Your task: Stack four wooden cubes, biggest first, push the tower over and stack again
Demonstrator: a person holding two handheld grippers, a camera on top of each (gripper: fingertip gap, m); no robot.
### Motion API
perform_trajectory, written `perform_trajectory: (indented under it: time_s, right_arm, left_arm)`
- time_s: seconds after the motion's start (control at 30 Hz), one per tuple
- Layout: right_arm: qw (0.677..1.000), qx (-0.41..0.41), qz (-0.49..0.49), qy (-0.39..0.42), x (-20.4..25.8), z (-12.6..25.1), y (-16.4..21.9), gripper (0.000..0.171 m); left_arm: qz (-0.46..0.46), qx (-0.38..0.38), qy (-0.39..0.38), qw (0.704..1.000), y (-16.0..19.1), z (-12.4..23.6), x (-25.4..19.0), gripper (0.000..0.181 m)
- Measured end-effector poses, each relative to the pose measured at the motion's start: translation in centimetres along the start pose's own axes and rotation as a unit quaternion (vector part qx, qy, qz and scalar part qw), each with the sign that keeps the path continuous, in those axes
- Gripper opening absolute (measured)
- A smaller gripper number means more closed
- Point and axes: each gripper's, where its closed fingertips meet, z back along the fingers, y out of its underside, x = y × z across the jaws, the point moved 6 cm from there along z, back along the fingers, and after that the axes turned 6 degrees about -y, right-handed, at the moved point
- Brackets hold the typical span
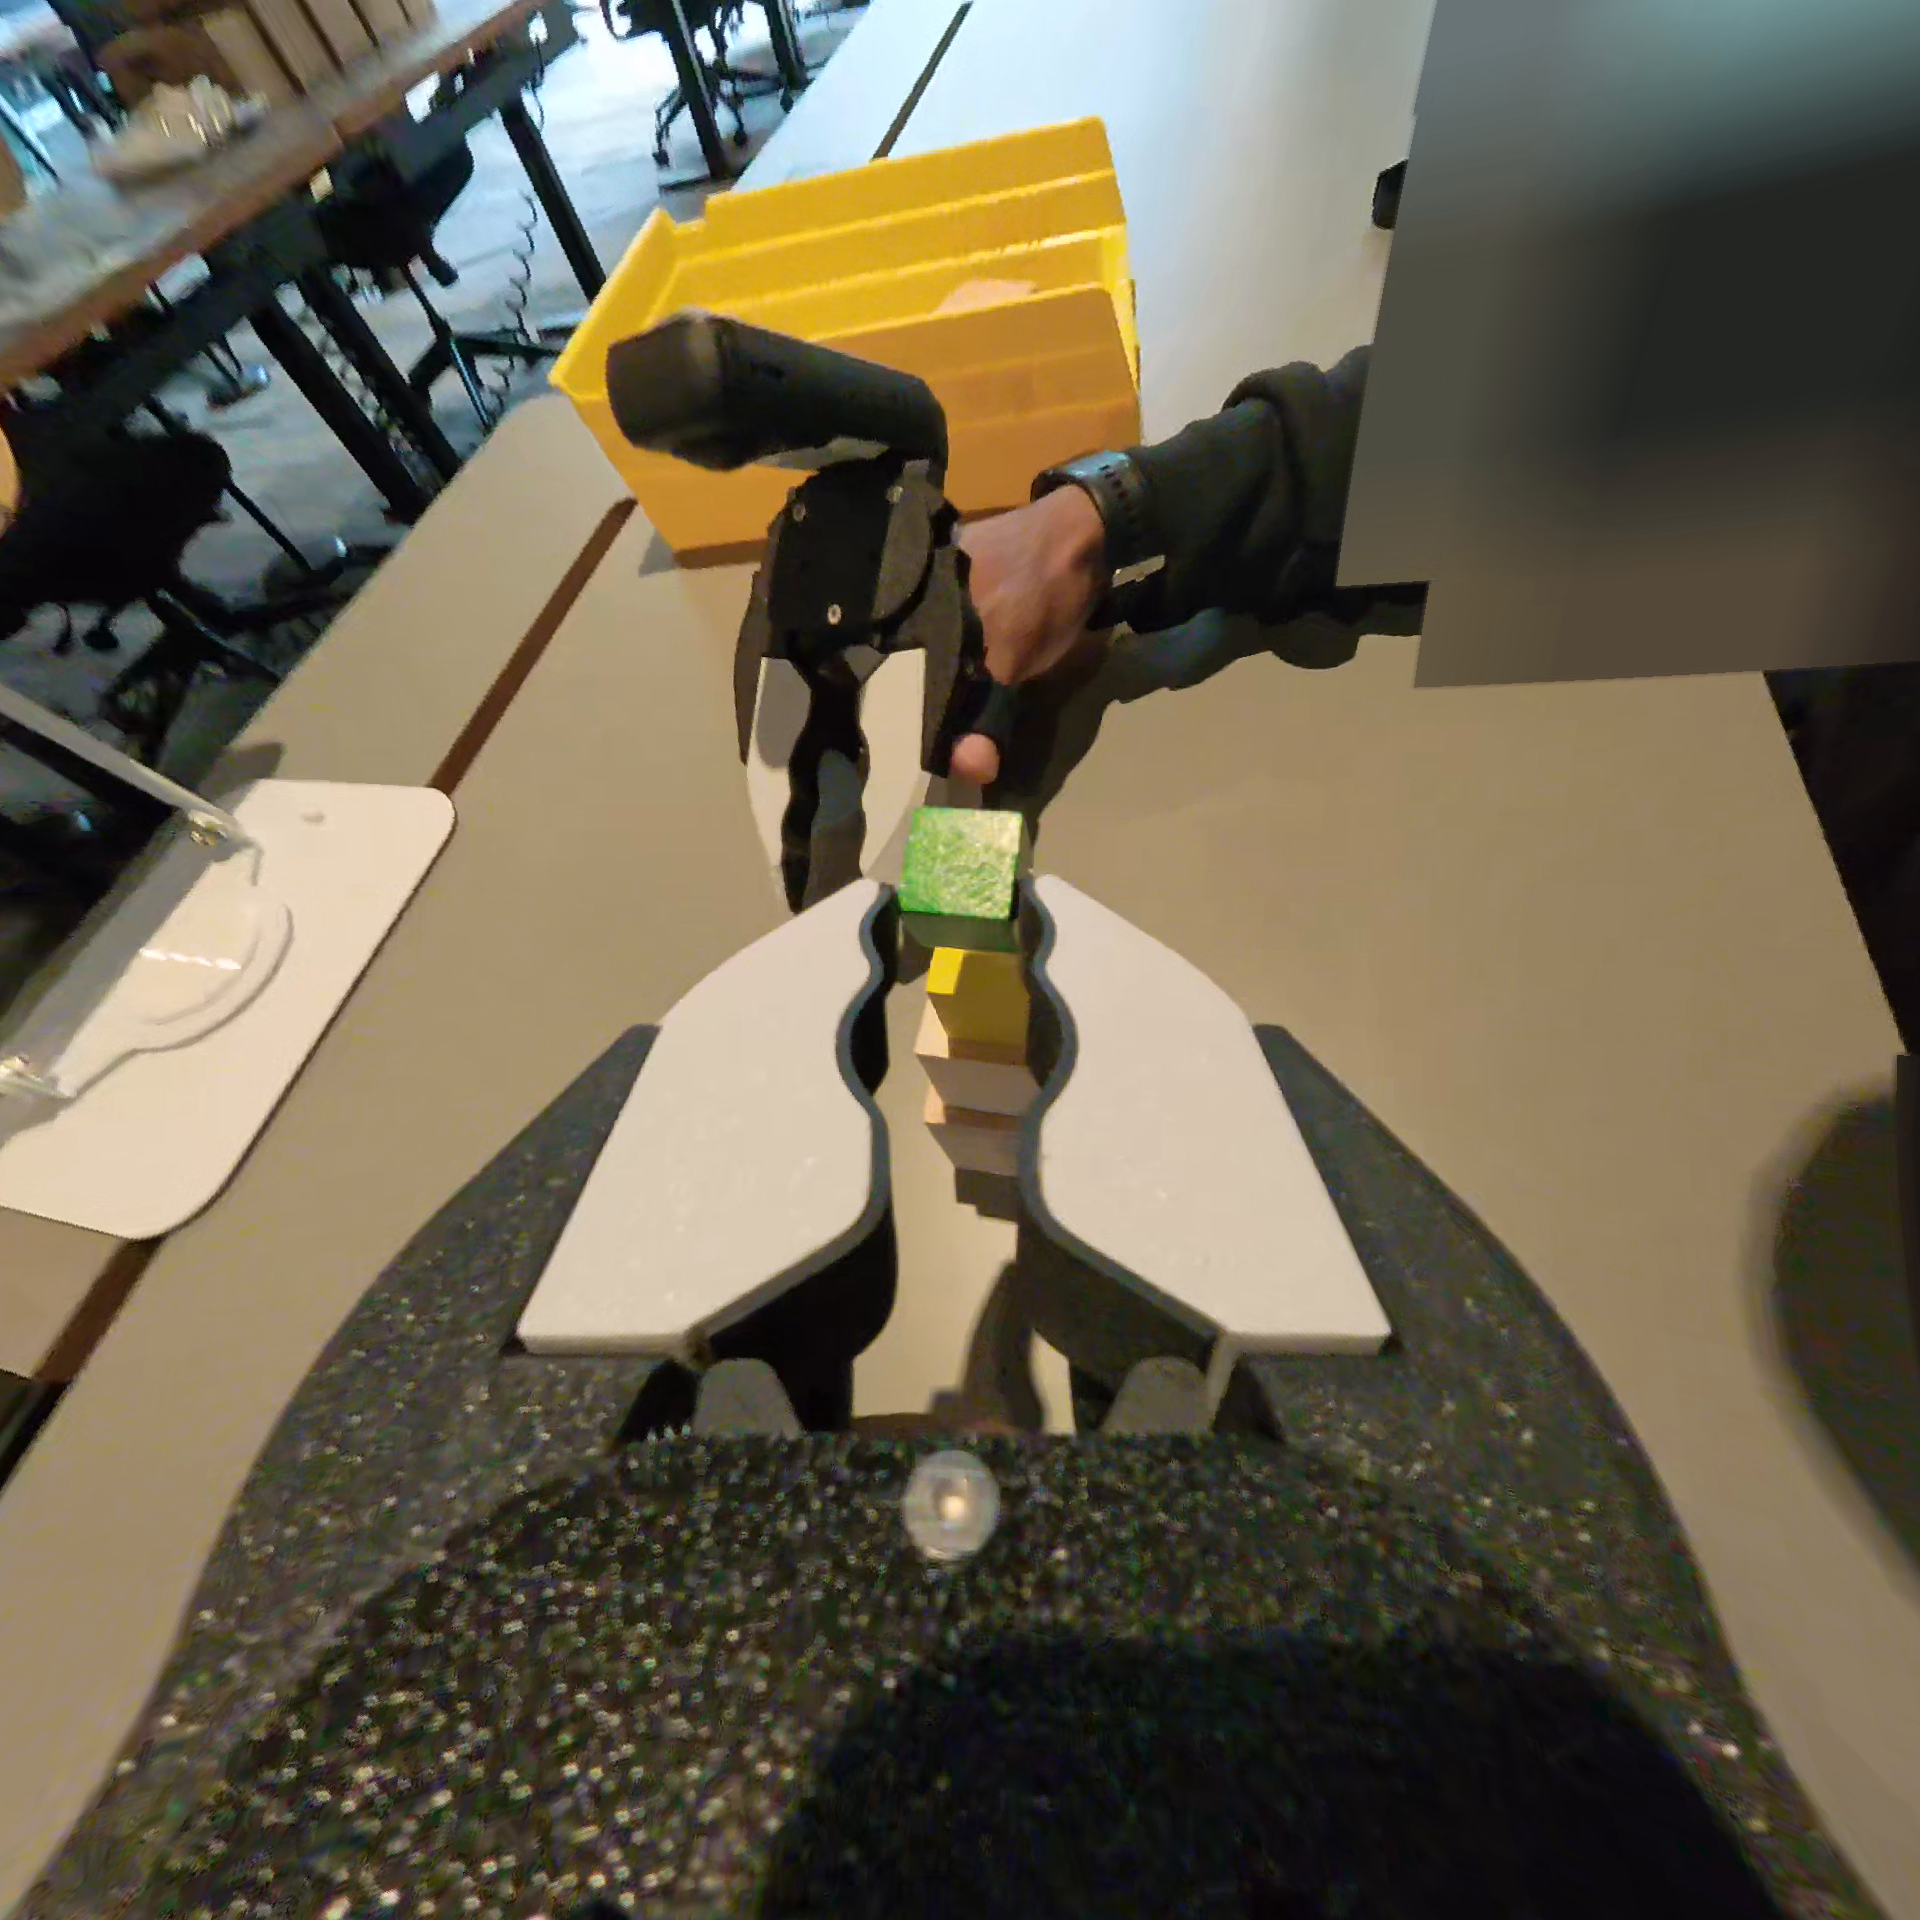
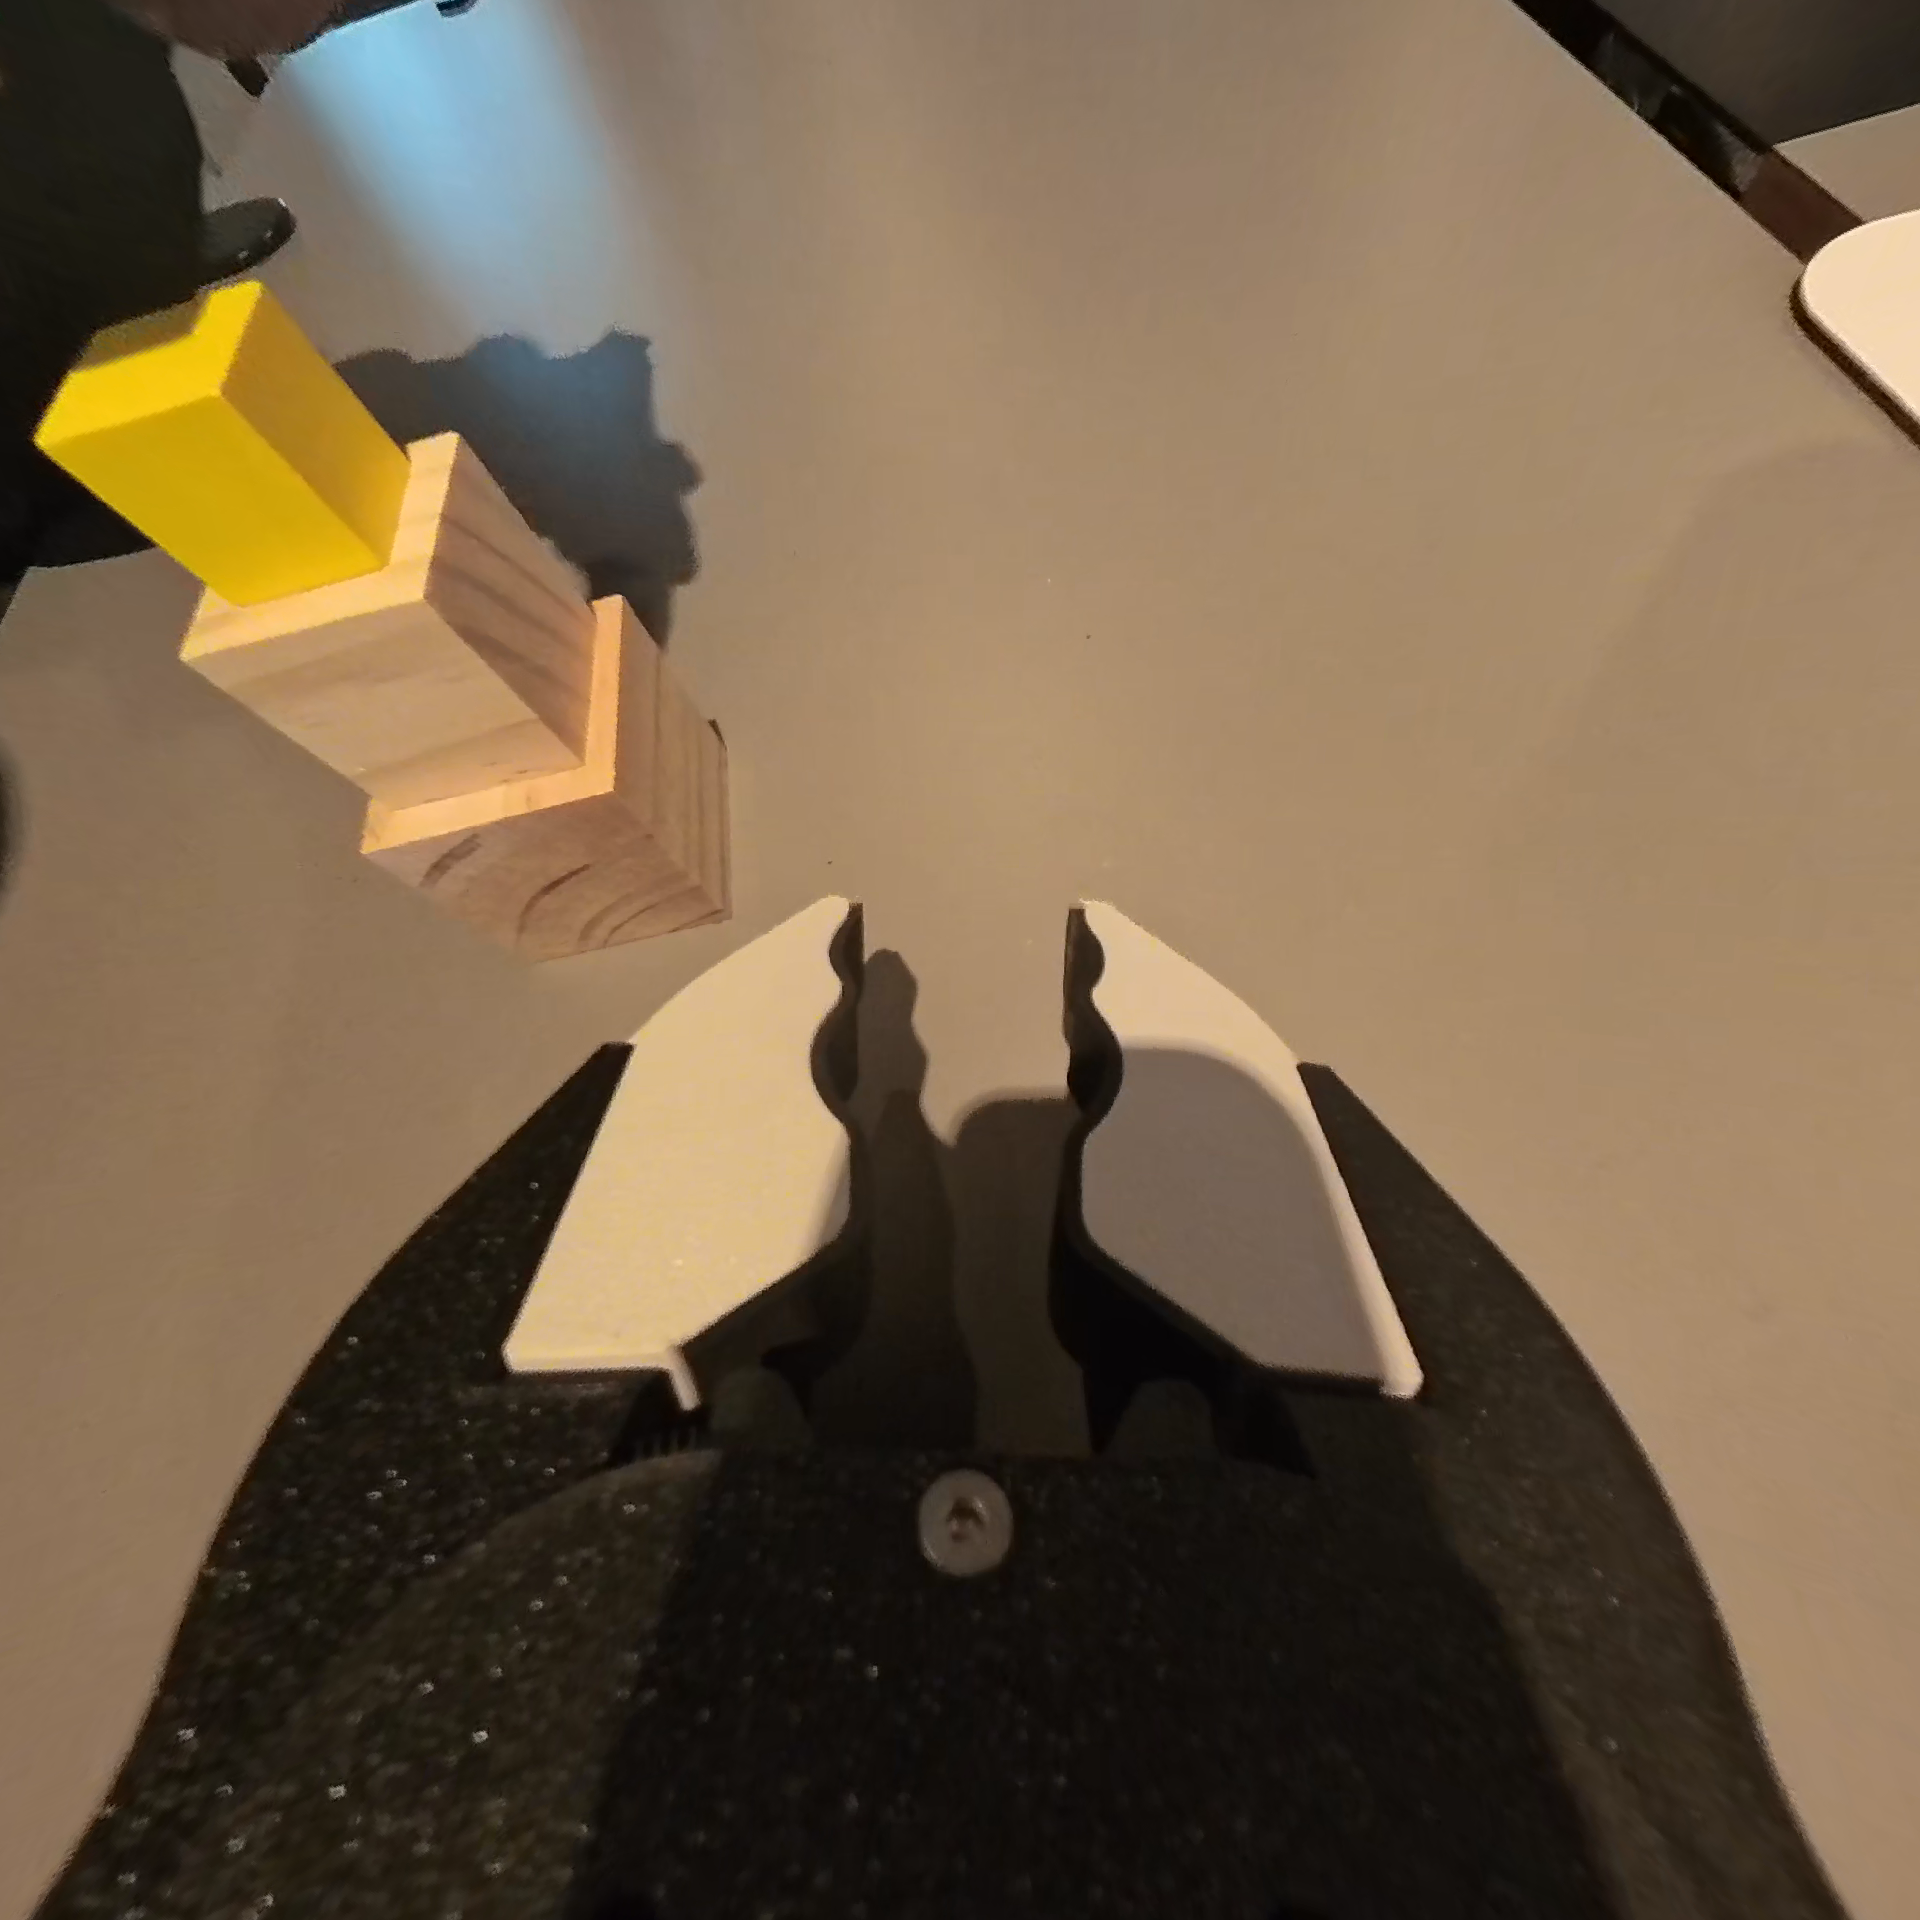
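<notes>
Grey desk [image 1: 1351, 987] carries a stepped tower: large pale wooden cube [image 2: 582, 831], smaller pale wooden cube [image 2: 416, 665], small yellow cube [image 2: 229, 447]. Left gripper [image 1: 958, 904], angled downward, grips a small green cube [image 1: 961, 862] above the tower; right gripper [image 2: 964, 914] hovers just right, jaws apart and empty.

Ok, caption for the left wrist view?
Left gripper holds small green cube above yellow cube topping two wooden cubes.

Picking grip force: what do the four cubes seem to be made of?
The two lower cubes look like bare, unfinished wood, with grain rings showing. The yellow cube has smooth opaque paint that hides any grain. The green cube, between the left gripper fingers, has a mottled, slightly glossy green coat; what lies under it is unclear.
</notes>
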Motion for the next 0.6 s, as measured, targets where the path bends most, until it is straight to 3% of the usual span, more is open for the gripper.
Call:
perform_trajectory:
  time_s: [0.17, 0.6]
  right_arm:
    - [1.000, 0.006, 0.001, 0.000, 0.0, -0.1, 0.1, 0.037]
    - [1.000, 0.007, 0.000, -0.002, 0.0, -0.1, 0.1, 0.037]
  left_arm:
    - [0.032, 0.027, 0.004, 0.999, 0.1, -0.5, 0.3, 0.022]
    - [-0.021, 0.082, -0.007, 0.996, 0.5, -1.5, -0.6, 0.022]
